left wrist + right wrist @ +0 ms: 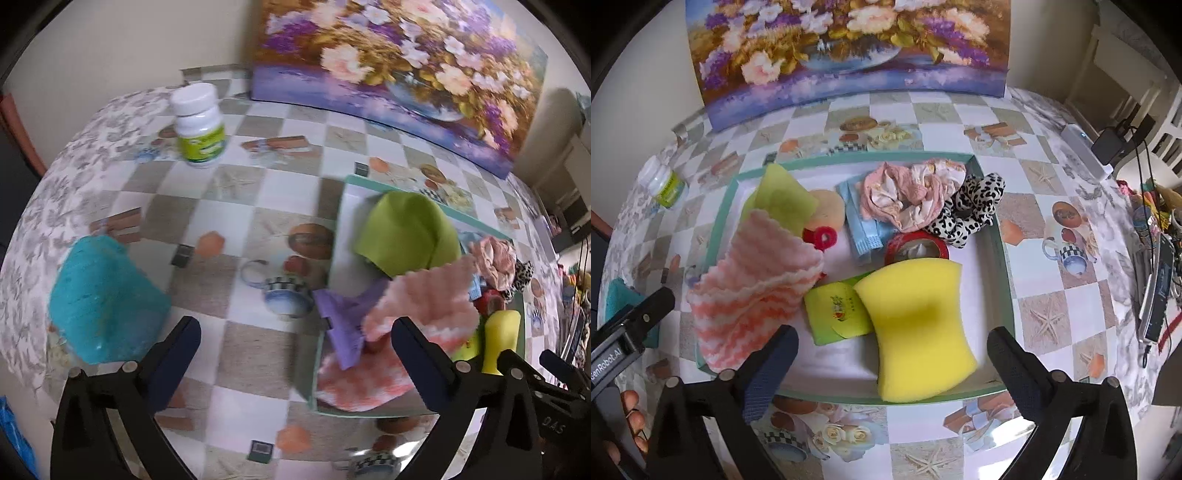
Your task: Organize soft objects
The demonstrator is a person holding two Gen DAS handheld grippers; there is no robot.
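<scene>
left gripper [295, 339]: jaws spread as wide as they go, nothing between them, just checkered tablecloth underneath. It sits over the gap between the teal cloth and the tray.
right gripper [892, 350]: also wide open and empty, hanging over the near end of the tray, with the yellow sponge showing between the fingers but not touched.
tray [993, 236]: shallow white one with a green rim, sitting on the tablecloth [258, 192], and pretty much all the soft stuff is piled in it.
pink wavy cloth [757, 288]: draped over the tray's left edge, partly hanging out.
yellow sponge [916, 328]: big one, near end of the tray, leaning on the rim.
green packet [838, 314]: lying flat, tucked just under the sponge's left side.
green cloth [783, 199]: far left corner of the tray, behind the pink one.
scrunchies: a pink floral scrunchie [908, 195] and a leopard-print scrunchie [971, 210] touching each other at the far right.
red tape roll [916, 249]: middle, just behind the sponge.
teal cloth [103, 302]: the odd one out, lying on the table well left of the tray.
white bottle [199, 125]: upright at the far left, near the flower painting [399, 62].
</scene>
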